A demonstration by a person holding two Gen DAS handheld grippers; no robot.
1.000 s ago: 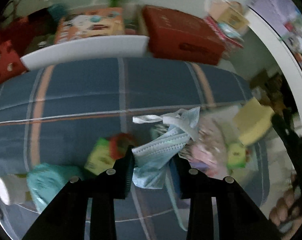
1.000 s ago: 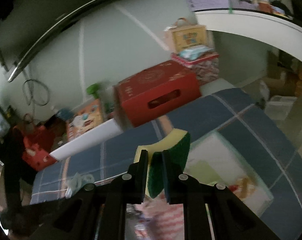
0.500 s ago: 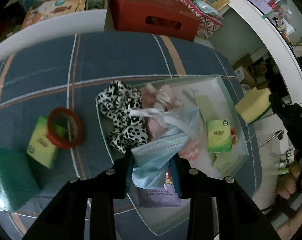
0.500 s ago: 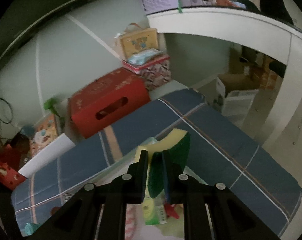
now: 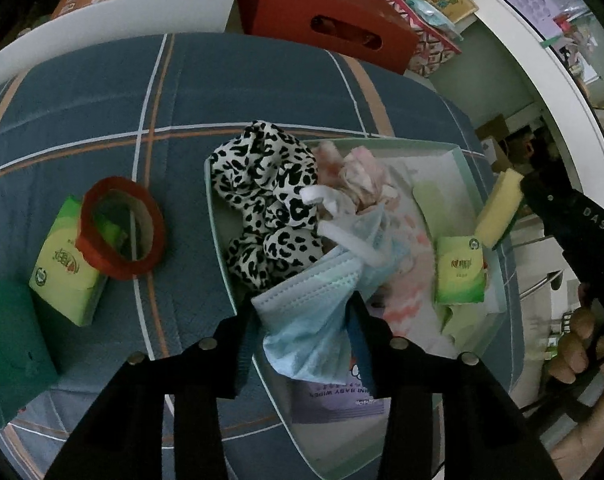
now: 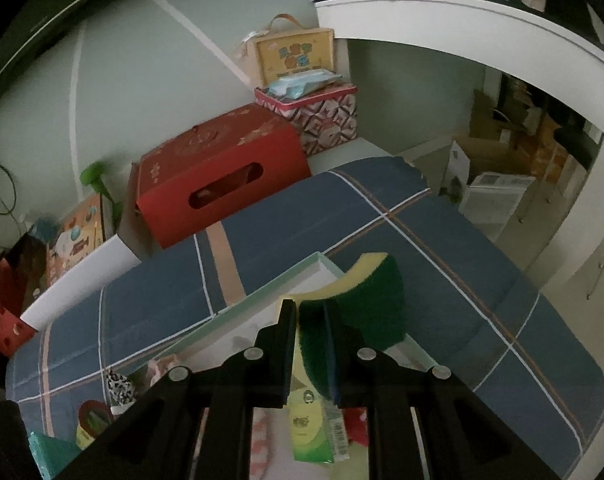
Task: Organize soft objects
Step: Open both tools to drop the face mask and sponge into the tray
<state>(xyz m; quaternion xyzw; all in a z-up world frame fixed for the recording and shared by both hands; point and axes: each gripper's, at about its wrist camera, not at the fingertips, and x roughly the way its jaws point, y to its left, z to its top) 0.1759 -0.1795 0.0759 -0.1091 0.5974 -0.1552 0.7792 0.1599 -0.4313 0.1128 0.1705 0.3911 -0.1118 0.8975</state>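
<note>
Evidently both hands have brought their loads over the pale green tray [image 5: 467,176] that lies on the blue checked bed [image 5: 102,112], because that tray is where the soft things are being gathered. The left gripper [image 5: 302,328] points steeply down at the tray's near left corner with a blue face mask [image 5: 309,312] between its fingers; its jaws have just been opening, so the mask hangs loosely there, bunched and drooping, and looks set to drop onto the baby wipes pack [image 5: 337,396] below. Whether the pads still pinch it cannot be told. A leopard-print cloth [image 5: 266,196], a pink cloth [image 5: 357,172] and a green tissue pack [image 5: 459,270] already lie in the tray.

At the tray's right edge, the right gripper [image 6: 309,344] is clenched tight on a yellow and green sponge [image 6: 365,292], squeezed thin between the jaws, and holds it above the rim, probably waiting its turn to go in.

Left of the tray, a second tissue pack [image 5: 64,268], a red ring [image 5: 120,228] leaning on it and a dark green pack [image 5: 10,344] stay on the bed, judged not yet sorted.
</note>
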